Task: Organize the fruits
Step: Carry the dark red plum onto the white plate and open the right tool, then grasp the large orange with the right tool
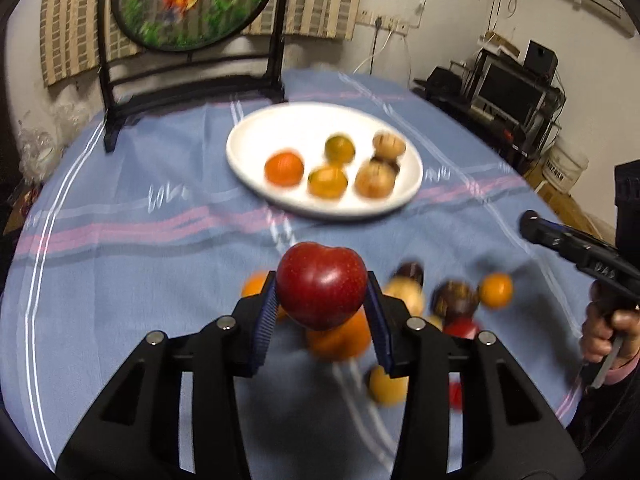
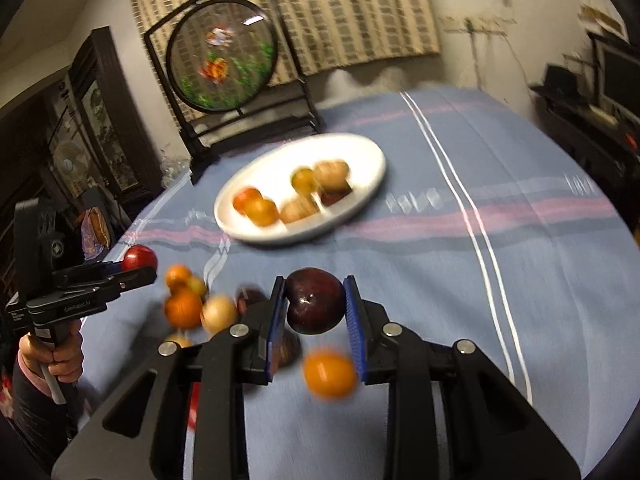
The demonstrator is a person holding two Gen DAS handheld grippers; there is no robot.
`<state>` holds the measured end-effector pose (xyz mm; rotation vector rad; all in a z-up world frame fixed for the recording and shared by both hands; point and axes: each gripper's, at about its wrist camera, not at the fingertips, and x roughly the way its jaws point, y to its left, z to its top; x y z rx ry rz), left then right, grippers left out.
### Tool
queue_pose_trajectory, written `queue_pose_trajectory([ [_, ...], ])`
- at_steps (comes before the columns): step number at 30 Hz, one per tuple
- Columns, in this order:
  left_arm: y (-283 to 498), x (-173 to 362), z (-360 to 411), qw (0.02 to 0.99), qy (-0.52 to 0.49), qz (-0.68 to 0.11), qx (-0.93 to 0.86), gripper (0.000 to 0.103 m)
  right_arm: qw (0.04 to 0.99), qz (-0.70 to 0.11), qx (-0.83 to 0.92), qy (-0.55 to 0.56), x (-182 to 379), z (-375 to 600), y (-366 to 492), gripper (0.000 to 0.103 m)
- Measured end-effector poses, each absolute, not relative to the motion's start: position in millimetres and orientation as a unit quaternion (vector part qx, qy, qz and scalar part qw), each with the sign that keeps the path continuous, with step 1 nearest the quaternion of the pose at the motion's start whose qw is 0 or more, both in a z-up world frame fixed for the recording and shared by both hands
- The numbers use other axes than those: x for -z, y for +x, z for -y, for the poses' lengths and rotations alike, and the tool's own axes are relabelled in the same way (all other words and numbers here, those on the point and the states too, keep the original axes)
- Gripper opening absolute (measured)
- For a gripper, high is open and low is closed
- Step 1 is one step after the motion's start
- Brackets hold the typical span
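Note:
My left gripper is shut on a red apple and holds it above the blue tablecloth; the apple also shows in the right wrist view. My right gripper is shut on a dark purple plum, lifted over the cloth. A white plate further back holds several oranges and brown fruits; it also shows in the right wrist view. Loose fruit, an orange among them, lies on the cloth under and beside the left gripper. Another orange lies under the right gripper.
A black framed round goldfish panel stands behind the plate at the table's far side. The table's right edge drops toward a black shelf with electronics. The cloth around the plate is bare.

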<state>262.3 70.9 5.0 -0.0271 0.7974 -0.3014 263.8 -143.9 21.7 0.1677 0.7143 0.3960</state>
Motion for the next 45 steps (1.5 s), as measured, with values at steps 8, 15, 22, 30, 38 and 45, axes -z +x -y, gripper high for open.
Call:
queue_pose_trajectory([
  [8,383,-15,-41,0.901,-0.015,-0.412,0.132,0.043,0.910,-0.359,-0.206,0.031,-21,98,360,0.029],
  [15,448,7,-37,0.893,-0.015,-0.438,0.106,0.043,0.894,-0.383,-0.235,0.008,-8,69,405,0.029],
  [22,463,18,-36,0.892,-0.006,-0.441,0.099,0.046,0.885,-0.392,-0.251,-0.011,-1,58,419,0.031],
  [30,423,-22,-52,0.913,-0.032,-0.395,0.094,0.077,0.889,-0.372,-0.267,0.001,-32,73,383,0.057],
  [38,294,-24,-54,0.927,-0.004,-0.362,0.094,0.096,0.904,-0.350,-0.245,0.022,-32,120,294,0.059],
  [45,196,18,-56,0.922,-0.024,-0.375,0.097,0.096,0.894,-0.398,-0.199,0.047,13,157,238,0.059],
])
